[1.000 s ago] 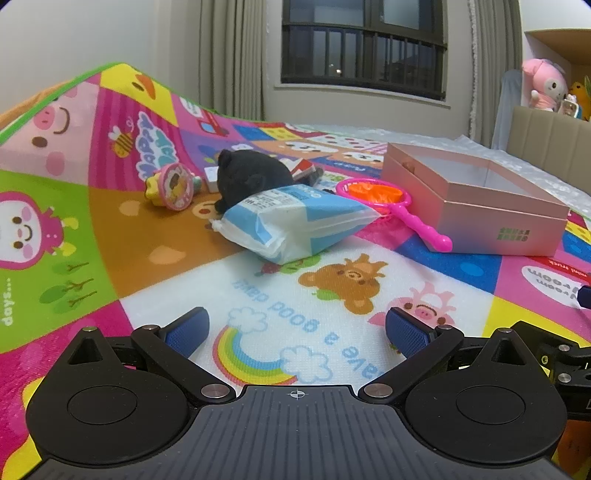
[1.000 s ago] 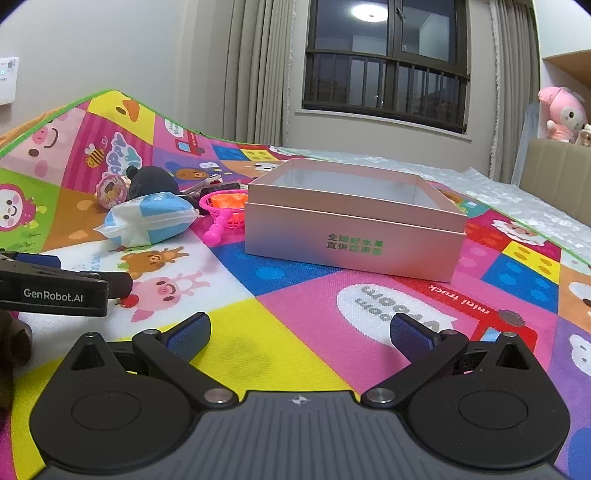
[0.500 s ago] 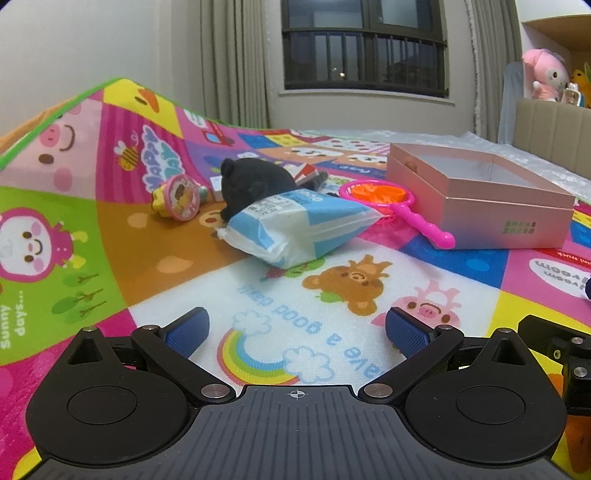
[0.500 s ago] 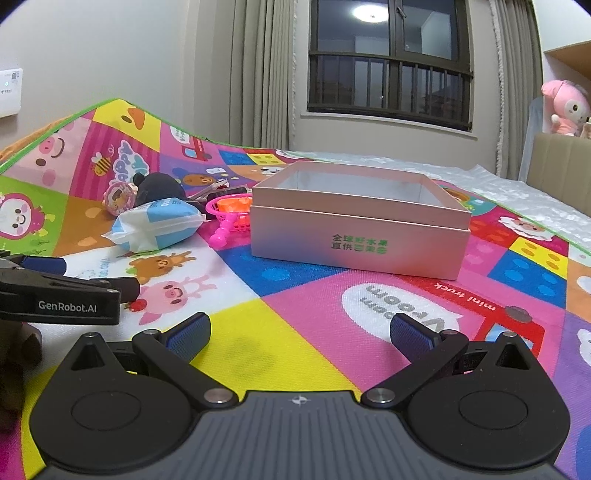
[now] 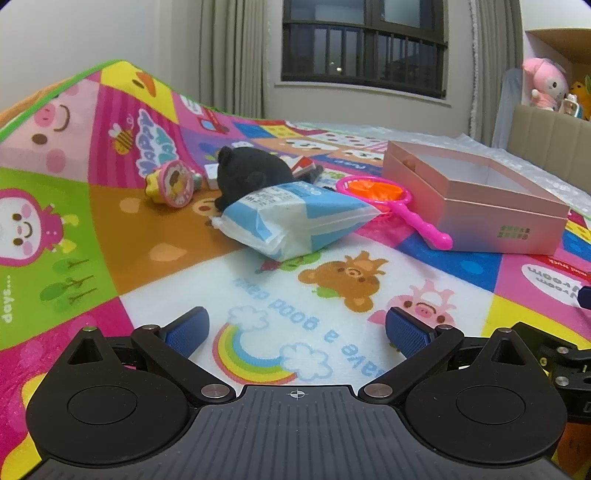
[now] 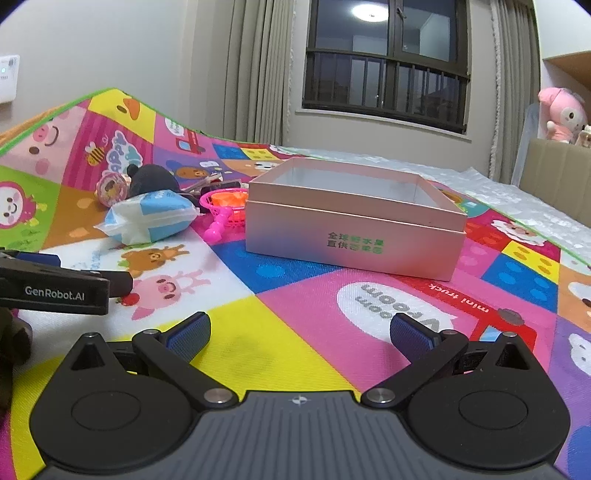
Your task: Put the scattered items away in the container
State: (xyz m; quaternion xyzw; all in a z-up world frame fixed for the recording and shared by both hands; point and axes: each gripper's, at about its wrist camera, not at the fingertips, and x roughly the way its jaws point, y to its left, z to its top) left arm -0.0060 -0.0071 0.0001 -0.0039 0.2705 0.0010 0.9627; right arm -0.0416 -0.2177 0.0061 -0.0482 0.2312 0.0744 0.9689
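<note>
The left gripper (image 5: 295,328) is edging closer to the blue-white pouch (image 5: 295,225) ahead, both tongs gaping empty, the pink box (image 6: 354,225) holding nothing yet.

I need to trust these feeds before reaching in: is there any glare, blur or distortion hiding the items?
Left wrist view: sharp, evenly lit, and the tissue pack and black plush read clearly; fisheye bends the mat upward at the left. Right wrist view: the ceiling light reflects in the window, no glare falls on the pink box, and its green print is slightly soft.
</note>
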